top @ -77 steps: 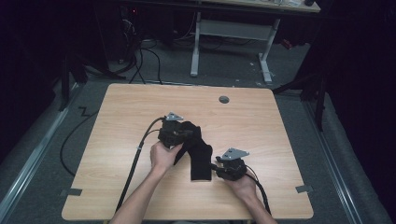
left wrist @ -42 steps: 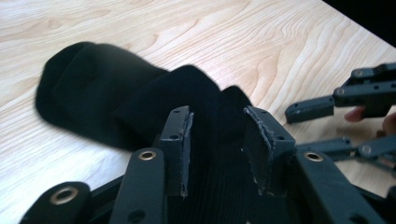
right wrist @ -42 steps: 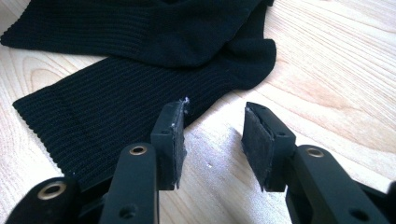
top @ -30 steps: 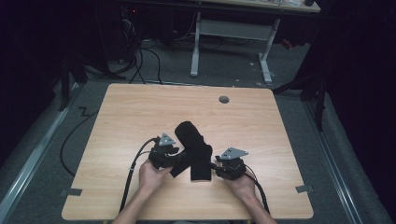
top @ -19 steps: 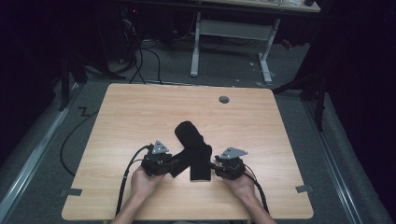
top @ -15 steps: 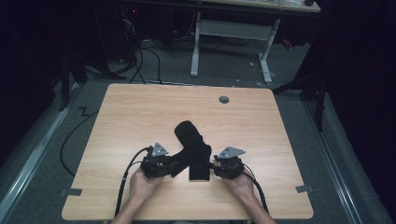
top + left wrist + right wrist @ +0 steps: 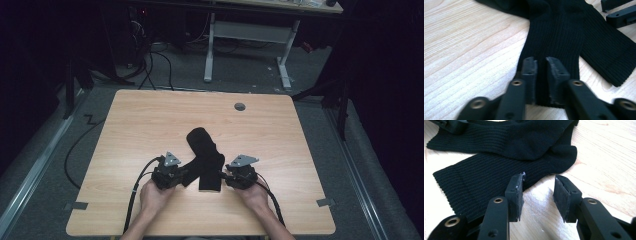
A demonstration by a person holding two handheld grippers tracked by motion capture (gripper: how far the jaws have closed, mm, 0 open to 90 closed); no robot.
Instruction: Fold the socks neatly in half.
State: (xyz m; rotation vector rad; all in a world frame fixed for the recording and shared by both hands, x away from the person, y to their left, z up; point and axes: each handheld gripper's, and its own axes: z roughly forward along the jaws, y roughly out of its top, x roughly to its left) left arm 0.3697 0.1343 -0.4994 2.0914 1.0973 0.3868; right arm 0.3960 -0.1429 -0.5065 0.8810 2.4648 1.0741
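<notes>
High view has two black socks (image 7: 205, 157) lying crossed near the front of the desk (image 7: 150, 120), right between both grippers. Left gripper (image 7: 181, 175) sits at the cuff of one sock, and in the left gripper view its fingers (image 7: 530, 72) are pinched nearly closed on that ribbed cuff (image 7: 554, 50), fabric running up between them. Right gripper (image 7: 224, 176) is just beside the other sock's cuff; in the right gripper view its fingers (image 7: 515, 195) stand moderately apart, holding nothing, left one at the sock's edge (image 7: 486, 180), bare wood between them. Grommet hole (image 7: 240, 106) sits well apart, farther back. Nothing blocks either gripper.
</notes>
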